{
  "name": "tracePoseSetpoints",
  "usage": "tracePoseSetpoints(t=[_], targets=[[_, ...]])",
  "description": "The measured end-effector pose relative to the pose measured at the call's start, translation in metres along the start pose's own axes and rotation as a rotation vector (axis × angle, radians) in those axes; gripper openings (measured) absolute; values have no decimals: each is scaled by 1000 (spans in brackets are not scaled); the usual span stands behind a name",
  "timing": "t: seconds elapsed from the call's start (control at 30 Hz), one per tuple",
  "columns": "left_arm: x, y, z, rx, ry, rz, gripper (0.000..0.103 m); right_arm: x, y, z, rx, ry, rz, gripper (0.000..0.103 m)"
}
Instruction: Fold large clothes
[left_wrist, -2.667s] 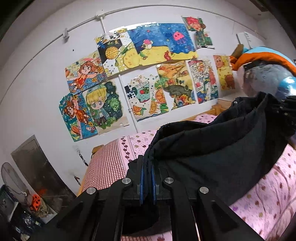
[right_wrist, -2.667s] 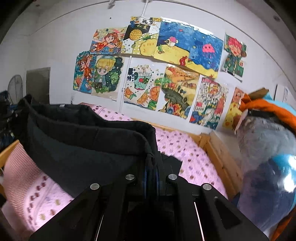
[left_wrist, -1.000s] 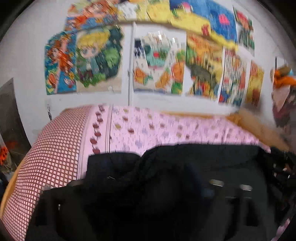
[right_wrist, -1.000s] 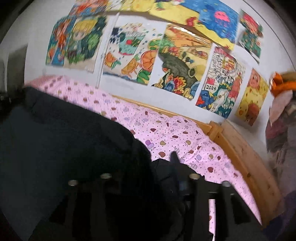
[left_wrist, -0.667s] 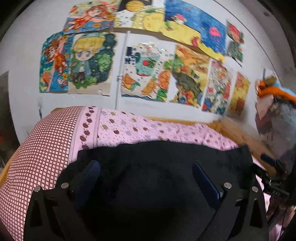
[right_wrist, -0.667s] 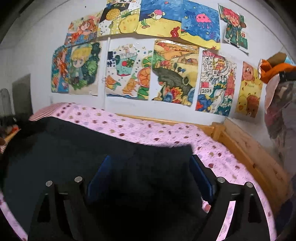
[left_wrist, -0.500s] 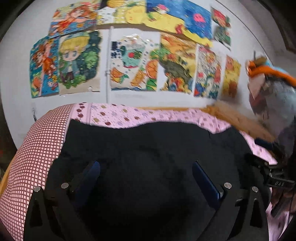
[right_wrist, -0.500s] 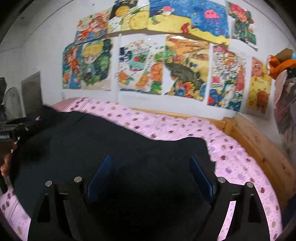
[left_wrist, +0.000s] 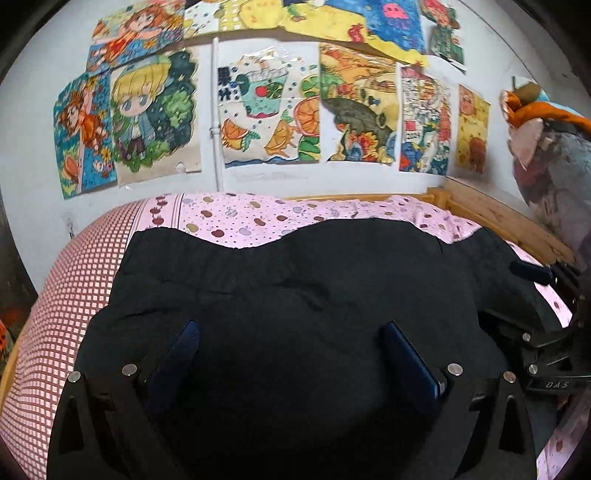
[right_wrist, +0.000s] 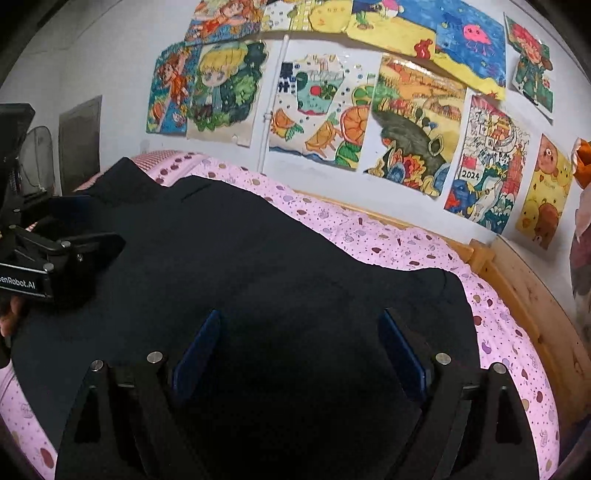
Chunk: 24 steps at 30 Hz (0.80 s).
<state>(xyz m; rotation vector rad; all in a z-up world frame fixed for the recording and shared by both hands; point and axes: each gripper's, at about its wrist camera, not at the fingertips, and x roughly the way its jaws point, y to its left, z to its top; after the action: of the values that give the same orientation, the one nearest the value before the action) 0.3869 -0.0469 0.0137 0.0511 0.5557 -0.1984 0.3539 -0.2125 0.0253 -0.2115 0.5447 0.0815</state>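
Note:
A large black garment (left_wrist: 295, 288) lies spread flat on the pink dotted bed sheet (left_wrist: 258, 218). My left gripper (left_wrist: 289, 328) hovers over its near left part, open, with only flat cloth below its blue pads. In the right wrist view the same garment (right_wrist: 240, 266) fills the middle. My right gripper (right_wrist: 300, 317) is over its near right part, its jaws opening and wide apart; cloth lies beneath them, none is pinched. Each gripper shows at the edge of the other's view: the left gripper (right_wrist: 85, 225), the right gripper (left_wrist: 524, 295).
A red-and-white checked cover (left_wrist: 74, 295) lies at the bed's left end. A wooden bed frame (right_wrist: 524, 280) runs along the right and back. Coloured drawings (left_wrist: 266, 110) hang on the white wall. A heap of clothes (left_wrist: 554, 166) stands at the right. A hand (right_wrist: 11, 317) holds the left gripper.
Both grippers had been shut on the raised garment. They came down, opened and let go, and the garment now lies flat on the bed.

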Motion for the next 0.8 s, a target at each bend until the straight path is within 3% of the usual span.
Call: tracePoseSetpoints(t=[0.33, 0.63, 0.8], targets=[[43, 19, 7, -119, 84, 29, 103, 50, -27, -1, 161, 92, 34, 90], [82, 17, 9, -94, 187, 36, 103, 94, -44, -10, 266, 186, 126, 97], [93, 15, 3, -81, 194, 35, 103, 121, -51, -18, 328, 272, 226, 102]])
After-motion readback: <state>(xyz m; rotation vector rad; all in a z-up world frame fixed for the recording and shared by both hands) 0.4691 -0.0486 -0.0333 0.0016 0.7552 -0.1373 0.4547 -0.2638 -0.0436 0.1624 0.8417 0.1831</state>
